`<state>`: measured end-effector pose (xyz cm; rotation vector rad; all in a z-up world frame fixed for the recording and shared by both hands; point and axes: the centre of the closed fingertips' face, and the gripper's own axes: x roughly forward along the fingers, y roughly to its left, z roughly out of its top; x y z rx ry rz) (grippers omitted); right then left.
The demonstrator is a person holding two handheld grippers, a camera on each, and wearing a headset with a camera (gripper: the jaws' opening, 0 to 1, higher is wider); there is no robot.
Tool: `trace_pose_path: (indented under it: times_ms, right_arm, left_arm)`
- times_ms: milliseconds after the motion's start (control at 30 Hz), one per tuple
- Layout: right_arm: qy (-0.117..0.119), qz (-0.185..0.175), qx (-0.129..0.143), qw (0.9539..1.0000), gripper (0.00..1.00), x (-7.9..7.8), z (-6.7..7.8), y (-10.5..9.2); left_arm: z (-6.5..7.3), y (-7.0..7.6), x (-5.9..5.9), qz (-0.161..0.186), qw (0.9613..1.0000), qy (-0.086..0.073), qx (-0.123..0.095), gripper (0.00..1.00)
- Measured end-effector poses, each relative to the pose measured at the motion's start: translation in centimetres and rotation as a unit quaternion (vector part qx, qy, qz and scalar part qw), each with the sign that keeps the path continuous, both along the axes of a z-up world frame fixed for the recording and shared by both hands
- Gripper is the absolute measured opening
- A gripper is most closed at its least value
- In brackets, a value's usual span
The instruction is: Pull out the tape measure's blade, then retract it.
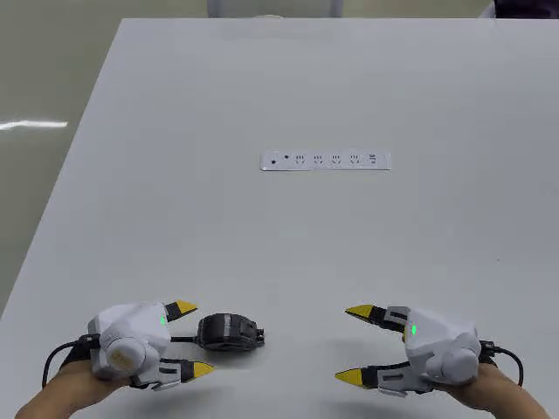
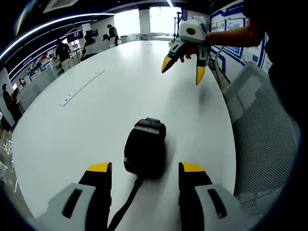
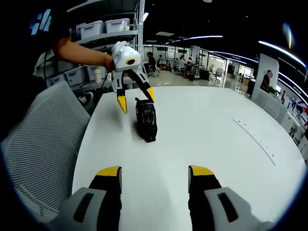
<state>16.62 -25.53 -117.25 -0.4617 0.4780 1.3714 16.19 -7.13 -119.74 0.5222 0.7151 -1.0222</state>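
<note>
Two hand-held grippers are held low over the white table (image 1: 349,244), each with its yellow-tipped fingers spread wide and nothing gripped. The black, rounded tape measure (image 1: 229,333) is laid on the table just ahead of the left gripper (image 1: 194,338), in line with the gap between its fingers (image 2: 98,168) and apart from both tips. A black cord (image 2: 126,208) is run from the measure's near end back between those fingers. The right gripper (image 1: 352,344) is held well apart from the measure, with its fingers (image 3: 108,172) pointed toward it across bare table. Far beyond both sets of fingertips, a flat white socket strip (image 1: 325,161) is set into the table. In the right gripper view, grey lidded storage bins (image 3: 98,28) are seen on shelving behind the left gripper. Their contents cannot be told.
</note>
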Motion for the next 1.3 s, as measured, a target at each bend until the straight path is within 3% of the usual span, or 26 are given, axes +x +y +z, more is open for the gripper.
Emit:
trace_pose_path:
  times_ms: [633,900,1300]
  right_arm:
    - [0.010,0.031,0.000,0.9995,0.50,1.1,-1.5,3.1]
    - [0.019,0.048,0.002,0.9986,0.47,1.5,-2.3,5.0]
    - [0.035,0.082,0.007,0.9960,0.41,1.2,-3.7,7.8]
  left_arm:
    - [-1.5,-0.6,1.0,-0.054,0.9982,0.024,0.015,0.40]
    - [-2.4,-0.8,1.0,-0.072,0.9962,0.042,0.023,0.34]
    - [-3.0,-1.2,0.7,-0.097,0.9935,0.047,0.035,0.31]
